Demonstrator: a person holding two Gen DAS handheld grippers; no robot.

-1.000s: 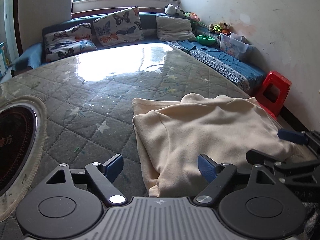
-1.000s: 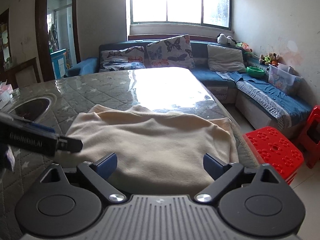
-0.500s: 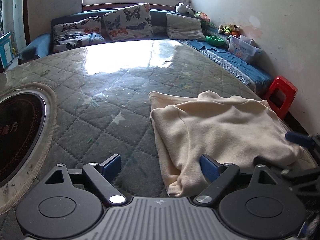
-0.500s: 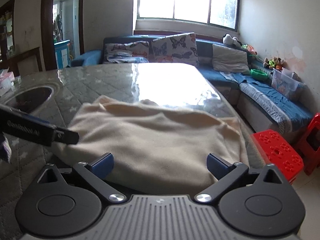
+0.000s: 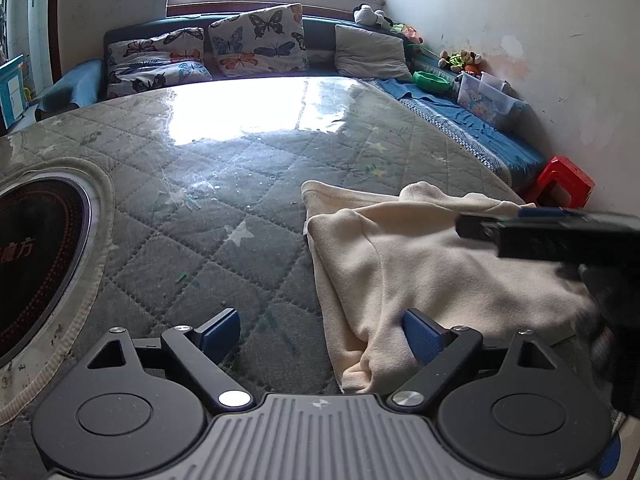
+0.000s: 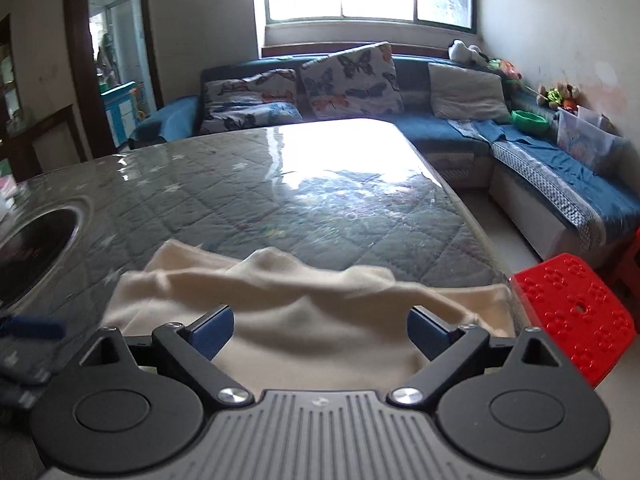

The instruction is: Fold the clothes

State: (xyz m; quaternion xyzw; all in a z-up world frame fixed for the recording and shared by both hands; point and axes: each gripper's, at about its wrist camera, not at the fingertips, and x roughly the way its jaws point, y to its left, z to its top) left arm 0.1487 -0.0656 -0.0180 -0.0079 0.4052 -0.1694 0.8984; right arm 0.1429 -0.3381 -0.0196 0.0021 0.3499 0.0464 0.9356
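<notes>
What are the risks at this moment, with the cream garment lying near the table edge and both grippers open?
1. The cream garment reaches the table edge above the red stool; a push sideways might slide it off.
2. The right gripper and left gripper are open and close together, so they might collide.
3. The folded layers look loose, so a pinch may catch only the top one.

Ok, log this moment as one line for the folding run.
task: fold clothes | cream garment partly folded on quilted table | left gripper open, at its near-left corner | right gripper open over near edge | nothing held
</notes>
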